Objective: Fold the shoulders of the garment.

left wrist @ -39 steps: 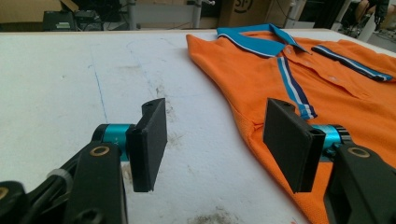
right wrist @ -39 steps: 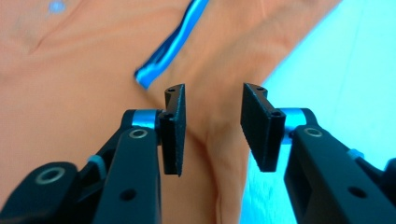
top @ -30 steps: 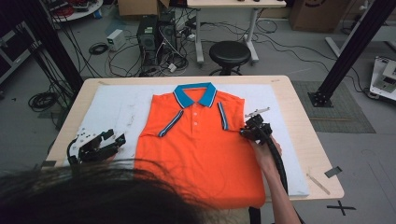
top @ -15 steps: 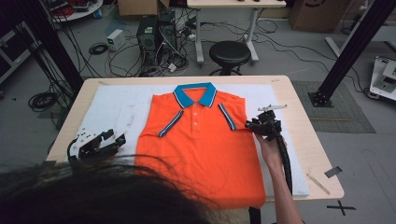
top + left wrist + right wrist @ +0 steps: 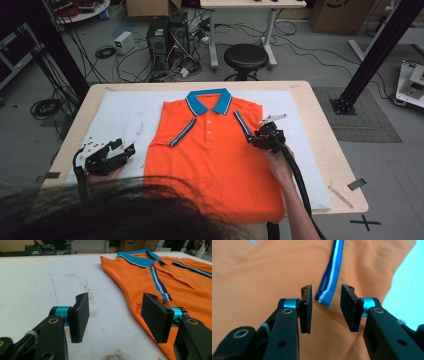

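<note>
An orange polo shirt [image 5: 215, 160] with a blue collar [image 5: 209, 101] lies flat, front up, on a white mat [image 5: 125, 115]. Both sleeves are folded in over the chest, showing striped cuffs [image 5: 243, 124]. My right gripper [image 5: 254, 138] hovers at the lower end of the right cuff. Its jaws have just been opening, and the cuff's tip [image 5: 325, 296] lies between them without being pressed by my right gripper [image 5: 326, 290]. My left gripper [image 5: 125, 147] rests on the mat left of the shirt. It stands open and empty, and its own view [image 5: 116, 302] looks along the shirt's edge [image 5: 155, 277].
The mat covers most of a wooden table [image 5: 325, 135]. Bare mat stretches left of the shirt, with a narrower strip on its right. A black stool [image 5: 245, 55] and cables stand beyond the far edge. The person's head [image 5: 100, 210] blocks the near left.
My right gripper swung a little right off the shirt's edge, then came back left over the right cuff, its jaws wider than before. The left gripper has not moved.
</note>
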`<action>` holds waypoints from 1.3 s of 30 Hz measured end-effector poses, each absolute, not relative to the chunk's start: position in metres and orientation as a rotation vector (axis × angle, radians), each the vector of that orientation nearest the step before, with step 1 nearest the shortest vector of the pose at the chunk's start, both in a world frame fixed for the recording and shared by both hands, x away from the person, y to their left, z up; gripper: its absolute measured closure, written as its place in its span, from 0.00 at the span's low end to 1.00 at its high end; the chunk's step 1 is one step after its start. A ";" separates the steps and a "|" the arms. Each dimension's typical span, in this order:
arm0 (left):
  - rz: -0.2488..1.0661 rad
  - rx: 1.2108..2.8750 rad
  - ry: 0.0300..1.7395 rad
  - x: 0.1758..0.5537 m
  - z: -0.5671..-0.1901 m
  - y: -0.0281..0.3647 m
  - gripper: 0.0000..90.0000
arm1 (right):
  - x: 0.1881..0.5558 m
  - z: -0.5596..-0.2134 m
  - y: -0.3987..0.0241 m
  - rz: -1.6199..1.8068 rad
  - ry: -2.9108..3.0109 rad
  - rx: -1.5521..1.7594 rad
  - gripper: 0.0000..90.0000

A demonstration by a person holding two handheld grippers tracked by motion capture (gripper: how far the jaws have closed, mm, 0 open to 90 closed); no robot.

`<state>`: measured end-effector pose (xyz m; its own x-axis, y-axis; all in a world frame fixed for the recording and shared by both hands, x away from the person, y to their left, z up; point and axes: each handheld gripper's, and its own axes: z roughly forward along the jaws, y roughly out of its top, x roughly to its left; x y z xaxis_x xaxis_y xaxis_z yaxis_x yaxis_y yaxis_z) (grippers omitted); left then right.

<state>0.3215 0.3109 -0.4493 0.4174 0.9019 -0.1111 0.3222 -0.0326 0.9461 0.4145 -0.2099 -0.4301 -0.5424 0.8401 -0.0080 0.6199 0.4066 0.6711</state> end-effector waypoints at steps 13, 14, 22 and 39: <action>0.671 1.600 1.106 0.322 -0.449 0.311 0.44 | 0.417 -0.438 -0.199 0.953 2.429 1.257 0.82; 0.670 1.600 1.106 0.322 -0.449 0.311 0.44 | 0.416 -0.437 -0.199 0.965 2.415 1.263 0.80; 0.671 1.602 1.106 0.322 -0.449 0.311 0.44 | 0.409 -0.420 -0.224 0.961 2.189 1.333 0.76; 0.665 1.615 1.140 0.325 -0.449 0.310 0.43 | 0.401 -0.433 -0.247 0.952 2.087 1.386 0.40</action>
<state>0.3246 0.3098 -0.4490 0.4024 0.9092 -0.1074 0.3546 -0.0466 0.9339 0.4010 -0.2471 -0.4332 -0.3885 0.9214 0.0013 0.6048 0.2540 0.7548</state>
